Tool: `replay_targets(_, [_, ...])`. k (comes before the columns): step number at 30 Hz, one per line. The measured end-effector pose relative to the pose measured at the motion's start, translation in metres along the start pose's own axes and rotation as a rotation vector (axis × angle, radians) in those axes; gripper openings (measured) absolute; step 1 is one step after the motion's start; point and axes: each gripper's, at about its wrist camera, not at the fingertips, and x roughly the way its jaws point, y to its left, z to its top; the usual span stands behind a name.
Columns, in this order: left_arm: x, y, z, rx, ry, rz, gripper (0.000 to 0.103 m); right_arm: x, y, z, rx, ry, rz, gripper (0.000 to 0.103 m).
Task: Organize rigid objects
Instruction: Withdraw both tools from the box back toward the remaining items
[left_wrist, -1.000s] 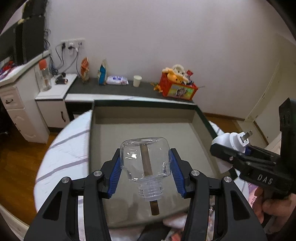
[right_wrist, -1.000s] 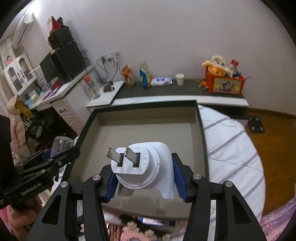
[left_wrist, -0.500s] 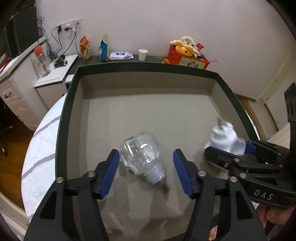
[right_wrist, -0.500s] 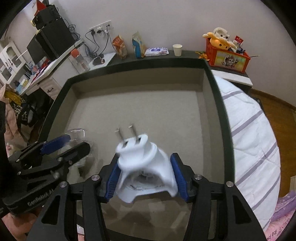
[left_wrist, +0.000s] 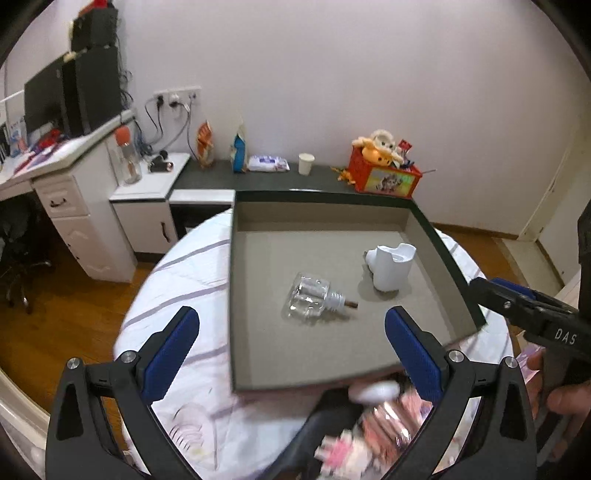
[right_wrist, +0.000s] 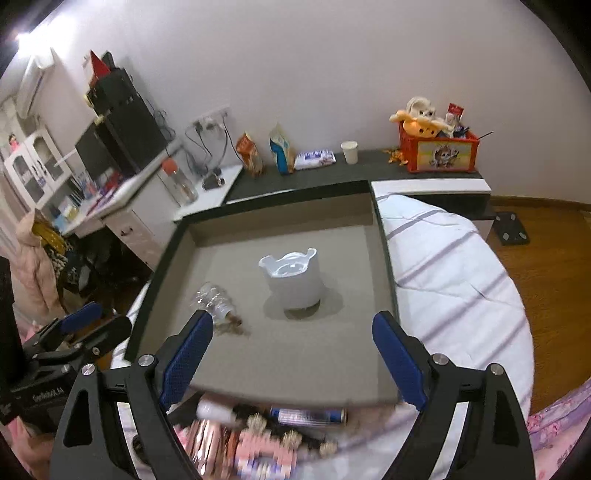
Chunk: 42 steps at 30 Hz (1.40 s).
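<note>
A grey tray with a dark rim (left_wrist: 439, 236) (right_wrist: 384, 258) lies on the bed. In it a small clear glass bottle (left_wrist: 308, 297) (right_wrist: 212, 295) lies on its side with a brown stick in its neck. A white plug adapter (left_wrist: 391, 267) (right_wrist: 293, 280) stands to its right. My left gripper (left_wrist: 291, 347) is open and empty, above the tray's near edge. My right gripper (right_wrist: 291, 356) is open and empty too, also near that edge. A pile of small items (right_wrist: 258, 435) (left_wrist: 373, 428), blurred, lies below the tray's near edge.
The tray rests on a white striped quilt (right_wrist: 443, 266) (left_wrist: 184, 266). A dark shelf behind holds snack bags, a paper cup (right_wrist: 349, 151) and a red toy box (right_wrist: 439, 151). A white desk (left_wrist: 55, 177) stands at the left. Wooden floor lies around.
Both grippers let go and opened wide, then drew back and up. The bottle and the plug adapter now rest in the tray.
</note>
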Motion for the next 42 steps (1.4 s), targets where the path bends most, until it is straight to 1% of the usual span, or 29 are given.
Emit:
replay_targets(1, [-0.007,0.001,-0.003,-0.003,-0.006,0.004,0.102,-0.011,0.001,-0.007,0.001,-0.014,0.006,0.09])
replay_targets(4, [-0.029,0.003,-0.017,-0.002,-0.028,0.022,0.103,-0.026,0.005,-0.019,0.005,-0.03,0.008,0.09])
replay_targets(9, [-0.054,0.003,-0.038,-0.021,-0.046,0.085,0.103,-0.048,0.006,-0.043,0.023,-0.045,0.013,0.09])
replay_targets(11, [-0.062,0.003,-0.047,-0.03,-0.048,0.078,0.103,-0.054,0.008,-0.051,0.025,-0.049,0.018,0.09])
replay_targets(16, [-0.082,-0.002,-0.068,-0.029,-0.048,0.096,0.103,-0.073,0.012,-0.074,0.022,-0.064,-0.001,0.091])
replay_targets(23, [-0.095,-0.011,-0.093,-0.022,-0.04,0.098,0.103,-0.091,0.006,-0.101,0.038,-0.072,0.002,0.091])
replay_targets(27, [-0.099,-0.01,-0.109,-0.032,-0.03,0.098,0.103,-0.093,0.004,-0.116,0.029,-0.047,-0.037,0.091])
replay_targets(29, [-0.098,-0.008,-0.12,-0.045,-0.014,0.094,0.103,-0.092,0.001,-0.125,0.034,-0.025,-0.034,0.091])
replay_targets(33, [-0.096,-0.004,-0.135,-0.052,0.009,0.094,0.103,-0.091,-0.002,-0.139,0.025,0.0,-0.056,0.091])
replay_targets(38, [-0.097,-0.001,-0.146,-0.062,0.022,0.094,0.103,-0.091,0.003,-0.144,0.002,0.017,-0.062,0.091])
replay_targets(42, [-0.095,-0.006,-0.151,-0.05,0.023,0.09,0.103,-0.089,0.007,-0.143,-0.015,0.023,-0.071,0.091])
